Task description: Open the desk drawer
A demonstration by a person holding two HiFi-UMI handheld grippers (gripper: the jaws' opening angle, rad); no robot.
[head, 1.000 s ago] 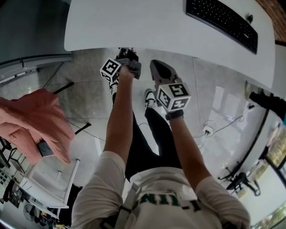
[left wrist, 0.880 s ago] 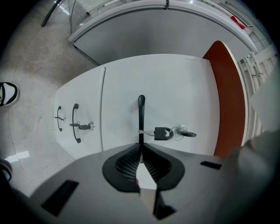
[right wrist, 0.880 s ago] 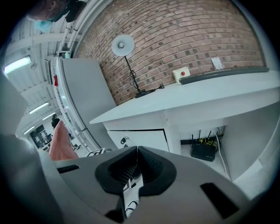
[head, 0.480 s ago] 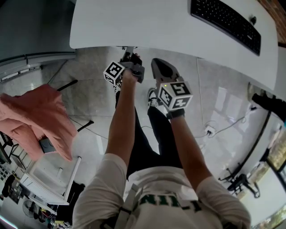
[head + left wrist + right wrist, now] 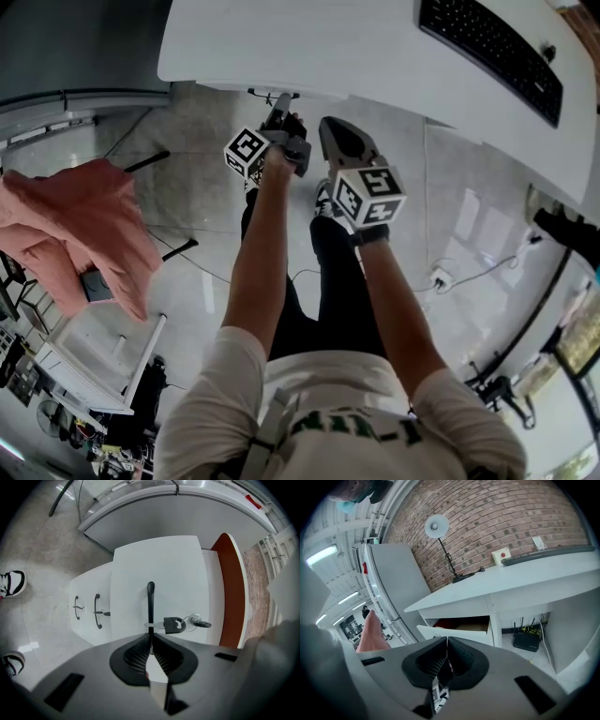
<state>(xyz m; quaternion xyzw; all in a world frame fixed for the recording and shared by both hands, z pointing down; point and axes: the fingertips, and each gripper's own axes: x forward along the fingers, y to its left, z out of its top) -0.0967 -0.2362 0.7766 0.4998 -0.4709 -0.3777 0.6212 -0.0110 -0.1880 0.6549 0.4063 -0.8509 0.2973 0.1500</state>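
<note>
A red brick wall (image 5: 497, 522) is rising behind a white desk lamp (image 5: 436, 527); ceiling strip lights (image 5: 321, 555) are glowing, and pale glossy floor tiles (image 5: 187, 206) are reflecting light.

White drawer (image 5: 159, 573) w/ blk handle (image 5: 150, 602); pink jacket (image 5: 75, 234); red-brn brick wall (image 5: 511, 517).

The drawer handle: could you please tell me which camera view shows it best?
The left gripper view: the black drawer handle stands centred, pinched by the left tool. The right gripper view shows the open drawer but no handle; the head view hides it under the desk.
</note>
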